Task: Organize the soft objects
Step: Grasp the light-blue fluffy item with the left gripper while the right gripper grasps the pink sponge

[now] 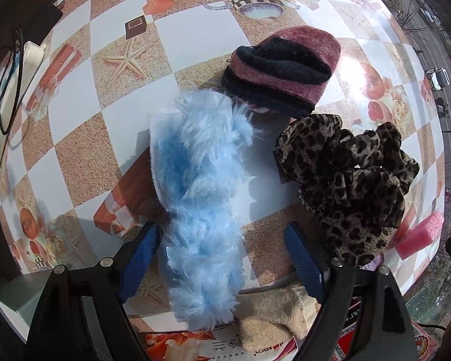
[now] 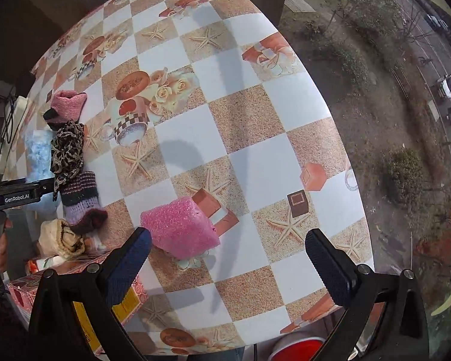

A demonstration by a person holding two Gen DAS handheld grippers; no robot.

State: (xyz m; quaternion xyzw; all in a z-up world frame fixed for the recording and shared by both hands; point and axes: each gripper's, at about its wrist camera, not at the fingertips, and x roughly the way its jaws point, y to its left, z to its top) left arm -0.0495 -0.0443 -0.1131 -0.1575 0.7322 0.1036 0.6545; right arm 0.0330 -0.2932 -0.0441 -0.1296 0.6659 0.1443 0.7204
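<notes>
Blue duster (image 1: 201, 198) fluffy; hat (image 1: 282, 72) fuzzy knit; pink foam block (image 2: 180, 230) matt; tablecloth (image 2: 249, 162) glossy.

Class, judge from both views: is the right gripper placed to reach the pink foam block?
Probably yes. The right gripper is open, and the pink foam block lies just ahead of its fingers on the table, with nothing between.
</notes>
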